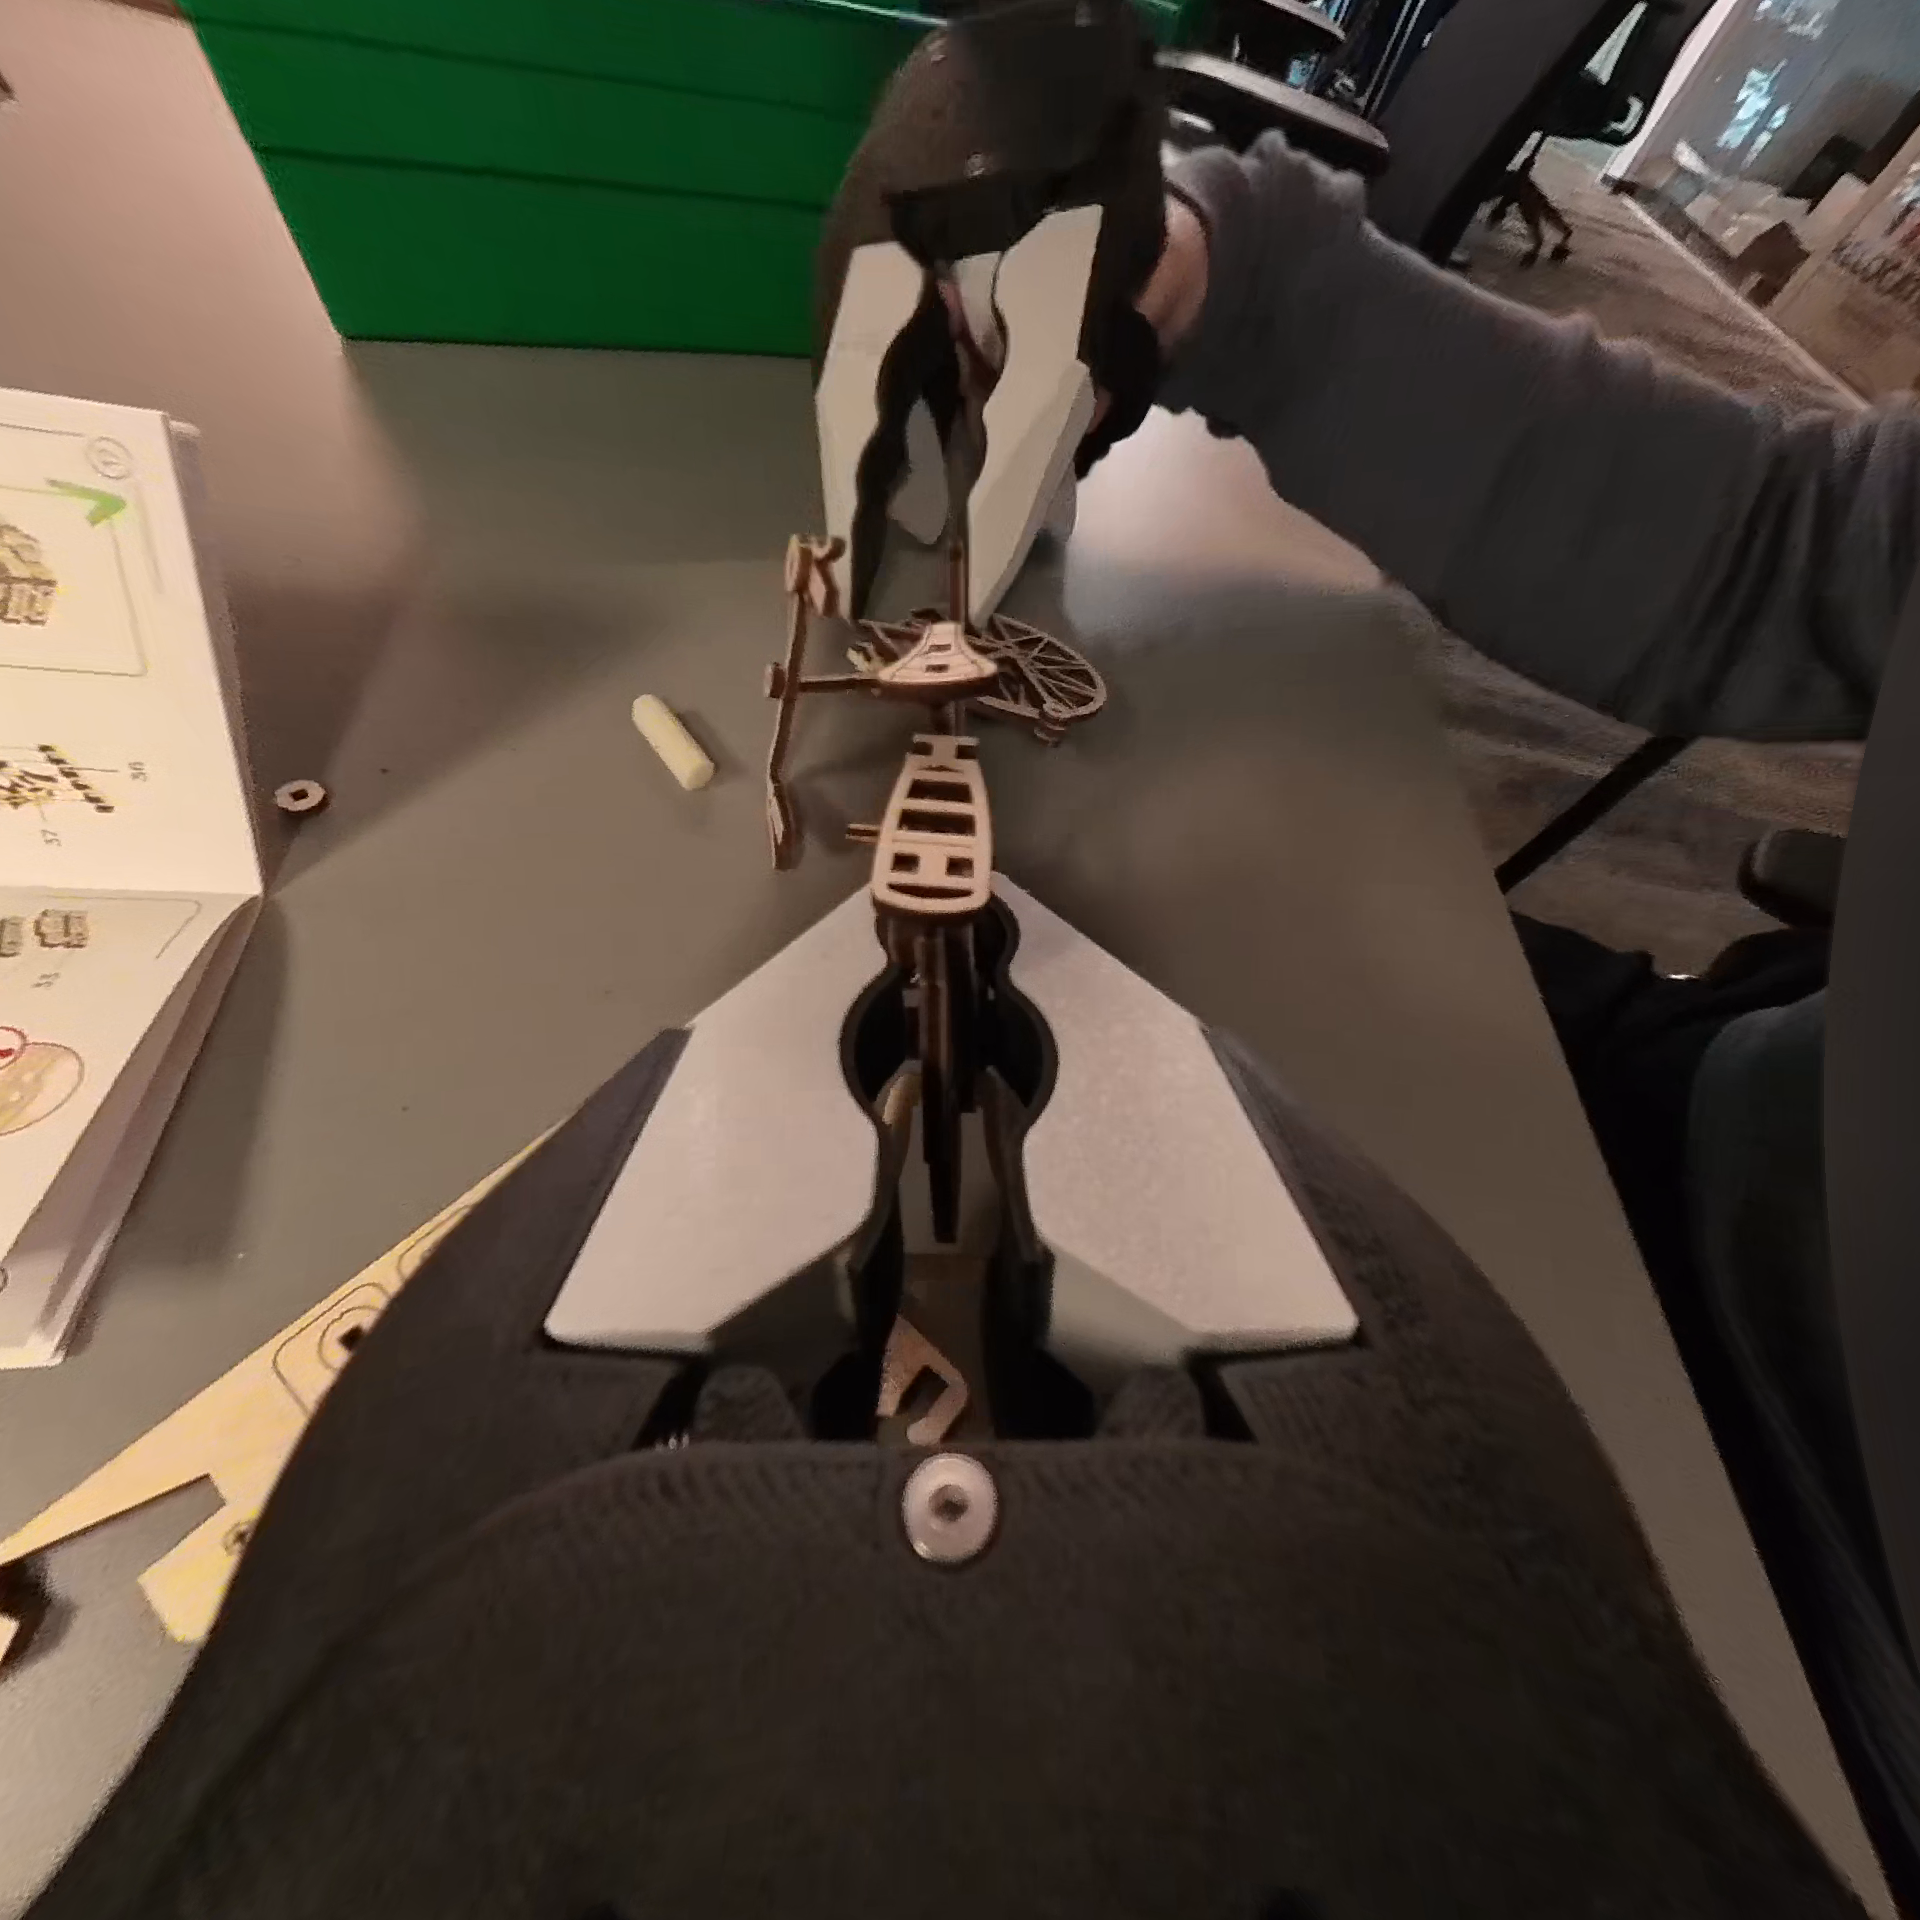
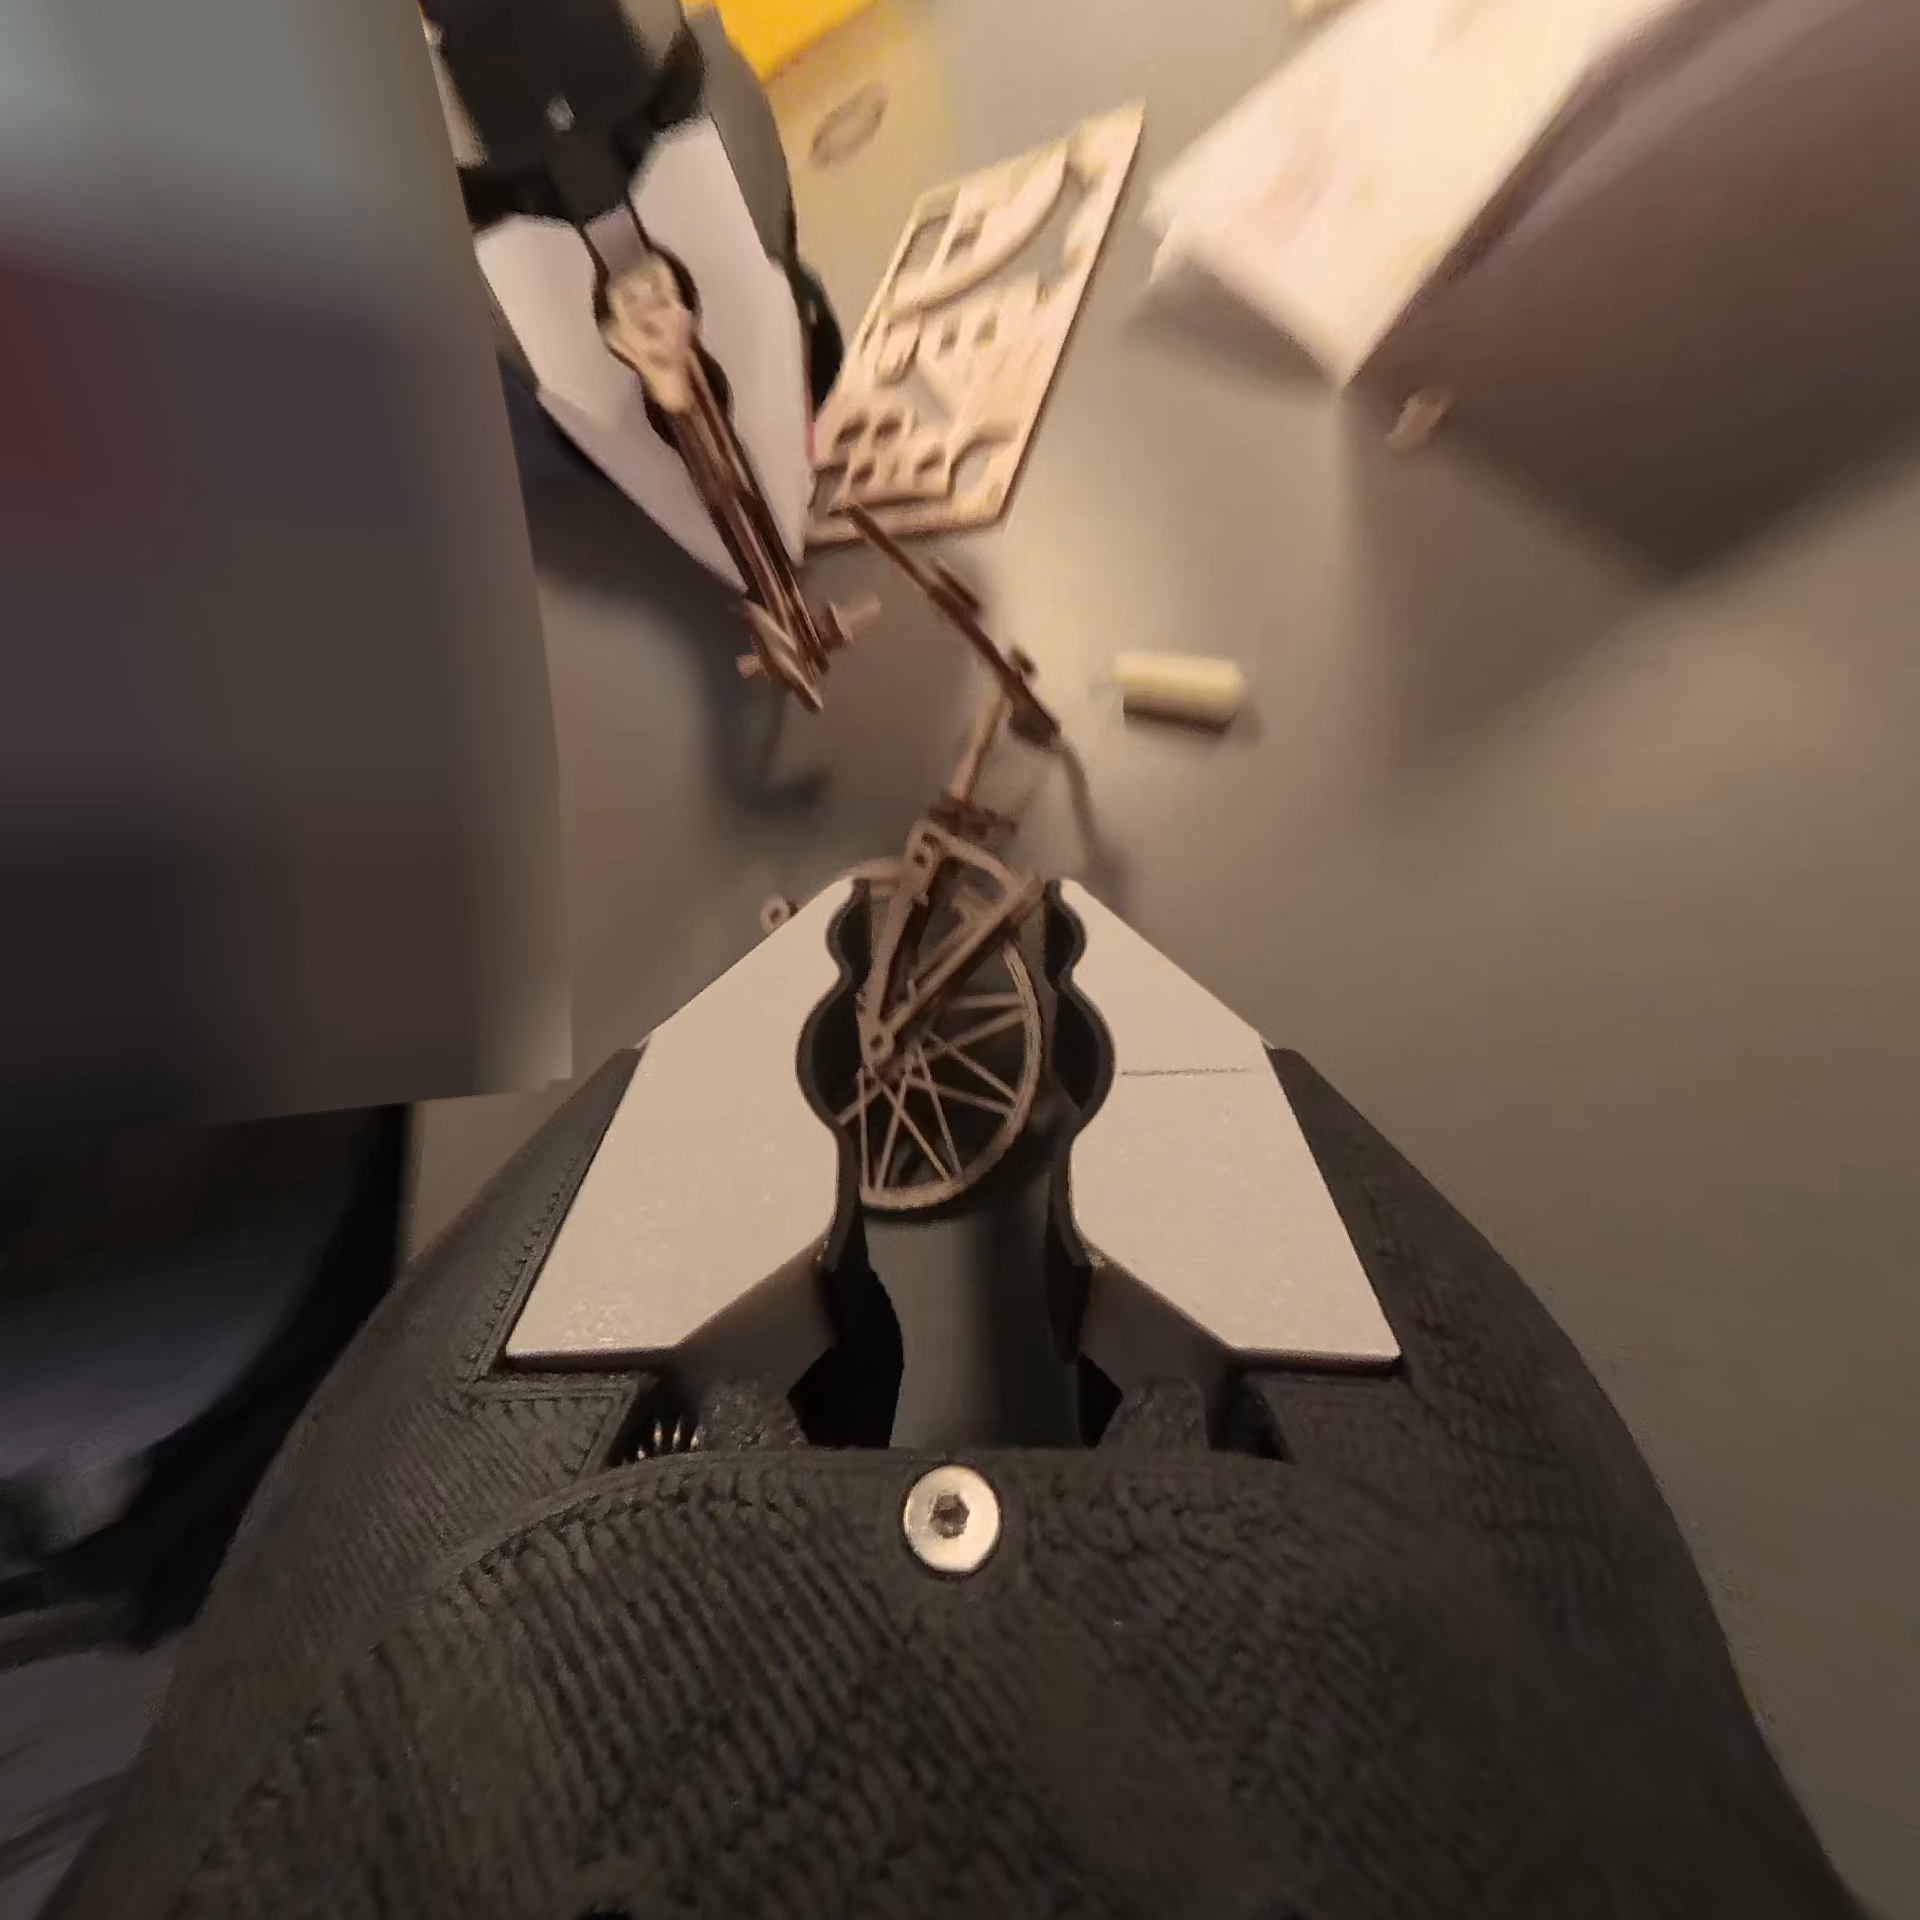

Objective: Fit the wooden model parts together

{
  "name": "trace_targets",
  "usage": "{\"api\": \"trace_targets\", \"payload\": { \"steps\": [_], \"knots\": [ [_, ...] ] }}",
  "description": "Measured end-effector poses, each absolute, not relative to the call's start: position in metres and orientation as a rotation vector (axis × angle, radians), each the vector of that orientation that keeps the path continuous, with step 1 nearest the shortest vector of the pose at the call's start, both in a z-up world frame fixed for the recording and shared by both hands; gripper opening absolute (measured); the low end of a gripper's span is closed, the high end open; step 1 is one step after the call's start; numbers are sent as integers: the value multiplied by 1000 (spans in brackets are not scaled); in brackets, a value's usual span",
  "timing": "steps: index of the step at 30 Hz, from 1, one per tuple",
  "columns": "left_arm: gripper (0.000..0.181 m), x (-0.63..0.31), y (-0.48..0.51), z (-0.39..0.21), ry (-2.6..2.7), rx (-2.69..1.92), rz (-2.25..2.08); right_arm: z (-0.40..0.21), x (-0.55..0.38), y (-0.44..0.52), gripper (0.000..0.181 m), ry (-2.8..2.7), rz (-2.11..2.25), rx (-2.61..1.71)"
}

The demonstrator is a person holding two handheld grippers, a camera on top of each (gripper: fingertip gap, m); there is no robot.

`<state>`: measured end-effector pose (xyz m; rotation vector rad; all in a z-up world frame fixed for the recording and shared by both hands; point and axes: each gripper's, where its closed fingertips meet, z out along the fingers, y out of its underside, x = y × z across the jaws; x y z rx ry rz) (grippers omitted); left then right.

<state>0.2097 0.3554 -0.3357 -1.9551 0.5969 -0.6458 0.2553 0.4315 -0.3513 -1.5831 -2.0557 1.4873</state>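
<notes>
My left gripper (image 1: 940,925) is shut on a flat wooden frame part with a ladder-like top (image 1: 935,831), which sticks out forward past the fingertips. My right gripper (image 2: 945,904) is shut on a spoked wooden wheel with fork (image 2: 945,1070); a handlebar piece (image 2: 966,623) extends beyond it. In the left wrist view the right gripper (image 1: 920,608) points down at the table, with the wheel (image 1: 1039,665) and handlebar (image 1: 790,707) just ahead of the frame part. In the right wrist view the left gripper (image 2: 774,561) holds the frame part (image 2: 779,613) a short gap from the handlebar.
An open instruction booklet (image 1: 94,831) and a punched-out wooden parts sheet (image 1: 312,1382) lie left. A pale wax stick (image 1: 672,740) and a small wooden washer (image 1: 301,797) lie on the grey table (image 1: 520,582). Green crates (image 1: 540,187) stand behind. A grey sleeve (image 1: 1455,436) reaches in from the right. Left tips to right tips: about 10 centimeters. It is some 12 centimeters from my right tips to the small wooden washer (image 1: 301,797). My right wrist view (image 2: 1408,402) looks at it from another angle.
</notes>
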Motion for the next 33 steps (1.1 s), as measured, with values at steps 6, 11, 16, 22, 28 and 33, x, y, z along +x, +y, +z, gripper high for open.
{"api": "trace_targets", "payload": {
  "steps": [6, 11, 16, 22, 28, 33],
  "knots": [
    [8, 210, 353, -336, 609, -1955, -674, -357, 254, 440, 32, -2108, 1668, -1739],
    [8, 210, 352, -335, 606, -1956, -690, -355, 254, 436, 31, -2178, 1758, -1831],
    [8, 211, 352, -335, 604, -1953, -700, -360, 256, 425, 28, -2322, 1738, -1935],
    [8, 211, 352, -334, 602, -1951, -711, -357, 262, 419, 9, -2370, 1819, -1998],
    [8, 212, 350, -333, 612, -1935, -729, -331, 262, 418, 7, -2131, 2043, -1818],
    [8, 211, 350, -326, 606, -1889, -738, -298, 257, 429, 7, -1792, 2046, -1557]
  ]
}}
